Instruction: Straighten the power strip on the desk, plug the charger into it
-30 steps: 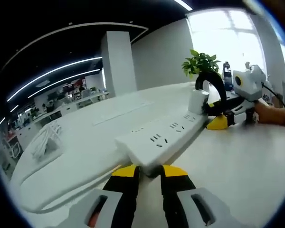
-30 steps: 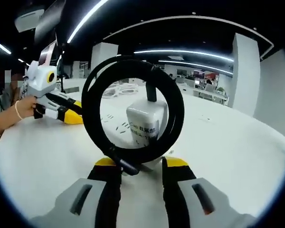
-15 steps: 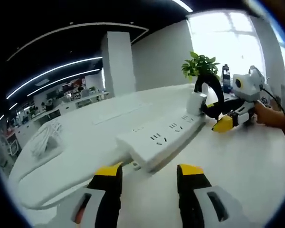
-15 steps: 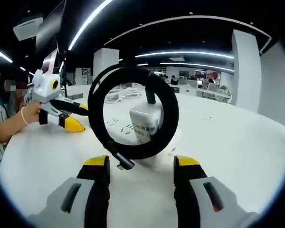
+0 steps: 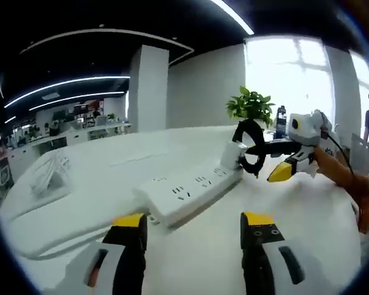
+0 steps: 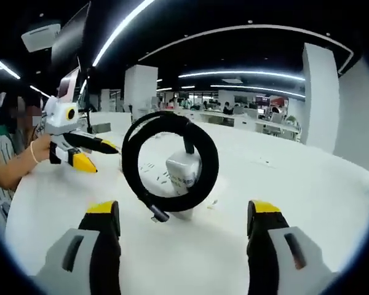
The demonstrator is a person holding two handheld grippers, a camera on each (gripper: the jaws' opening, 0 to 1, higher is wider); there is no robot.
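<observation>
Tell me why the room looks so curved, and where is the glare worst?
Both views come through fisheye lenses, so ceiling light strips and the desk edge bow. Left gripper view: the window behind the plant is blown out white. Right gripper view: even light, and the charger label is too soft to read.

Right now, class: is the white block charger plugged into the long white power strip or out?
In: white block charger stands upright on long white power strip's far end.

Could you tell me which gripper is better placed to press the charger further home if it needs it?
Right, probably. The right gripper is open and faces the charger standing in the power strip. The left gripper sits at the strip's opposite end.
</observation>
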